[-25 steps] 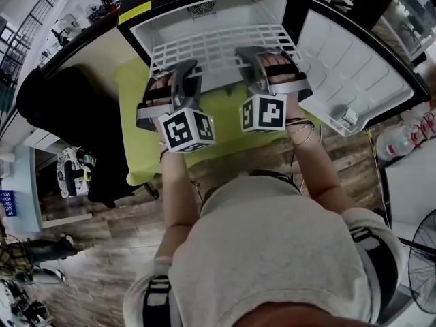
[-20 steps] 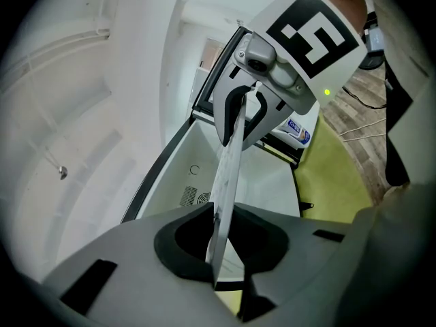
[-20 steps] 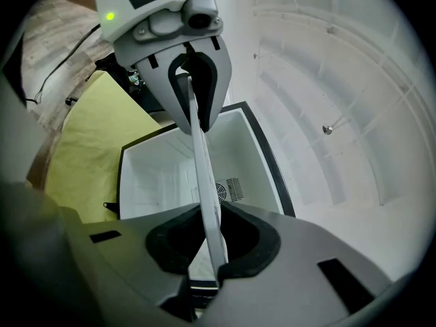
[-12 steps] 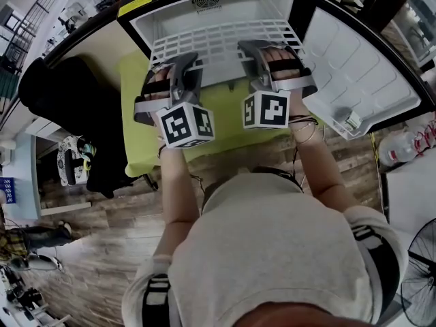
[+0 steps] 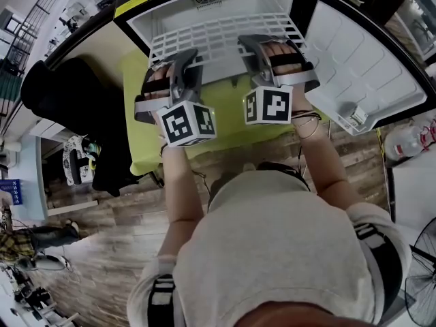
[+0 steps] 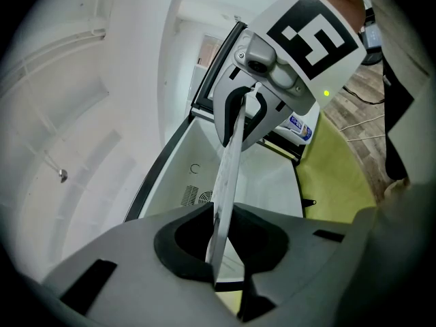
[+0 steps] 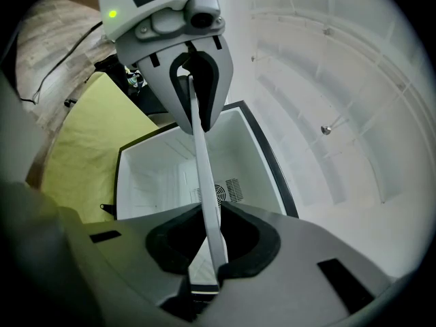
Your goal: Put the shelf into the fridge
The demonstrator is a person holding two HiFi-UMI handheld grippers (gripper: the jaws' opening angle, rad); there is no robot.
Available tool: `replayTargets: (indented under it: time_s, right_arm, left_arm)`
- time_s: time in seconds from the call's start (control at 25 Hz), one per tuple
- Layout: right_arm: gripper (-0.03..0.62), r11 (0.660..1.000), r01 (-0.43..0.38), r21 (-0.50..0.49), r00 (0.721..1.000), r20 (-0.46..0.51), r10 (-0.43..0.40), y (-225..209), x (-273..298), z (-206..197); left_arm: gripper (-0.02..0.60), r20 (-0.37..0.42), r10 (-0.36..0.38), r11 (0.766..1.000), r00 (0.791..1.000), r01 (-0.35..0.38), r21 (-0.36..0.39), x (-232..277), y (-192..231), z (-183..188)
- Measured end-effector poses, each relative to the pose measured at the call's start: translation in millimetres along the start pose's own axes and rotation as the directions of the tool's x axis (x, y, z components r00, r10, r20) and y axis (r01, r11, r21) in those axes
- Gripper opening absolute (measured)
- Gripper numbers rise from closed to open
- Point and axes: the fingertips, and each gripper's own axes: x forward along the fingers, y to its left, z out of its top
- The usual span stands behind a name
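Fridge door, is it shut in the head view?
No, the white-lined fridge door stands swung wide open right of the small black-framed fridge, its moulded inner side showing.

Left hand-held gripper [image 5: 185, 65], right hand-held gripper [image 5: 253, 46], both clamped

The shelf [image 5: 218, 45] lies partly inside the fridge [image 5: 170, 16] (which stands on the table [image 5: 225, 125]), its door [image 5: 347, 53] swung out right; left gripper [image 5: 185, 65] and right gripper [image 5: 253, 50] clamp the shelf's near edge.
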Motion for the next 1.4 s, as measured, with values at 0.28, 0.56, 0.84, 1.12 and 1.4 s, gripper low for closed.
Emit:
replayTargets:
  time_s: [0.28,0.56,0.84,1.12,1.4]
  right_arm:
    - [0.067,1.0,-0.004,-0.001,1.0,0.002,0.004,0.2,2.3,-2.5]
    - [0.067,1.0,-0.011,0.002,1.0,0.0,0.011,1.3,2.6,-2.8]
    - [0.057,1.0,-0.015,-0.015,1.0,0.005,0.015,2.9,4.3,-3.9]
    - [0.054,0.999,-0.036,0.002,0.999,0.0,0.036,8.3,8.6,-7.9]
    - [0.058,0.998,-0.05,0.026,0.999,-0.011,0.05,10.2,15.3,-9.7]
  left_arm:
    - [0.063,-0.014,0.009,1.0,1.0,-0.009,-0.024,-0.1,-1.5,1.3]
    - [0.064,-0.014,0.012,0.999,1.0,-0.013,-0.035,-0.1,-3.5,0.8]
    - [0.064,-0.024,0.005,0.999,1.0,-0.006,-0.037,1.6,-4.0,0.8]
    - [0.069,-0.031,-0.001,1.0,1.0,0.0,-0.029,6.9,-9.8,-0.8]
    - [0.072,-0.024,-0.023,0.999,0.999,0.022,-0.041,13.5,-11.9,-4.4]
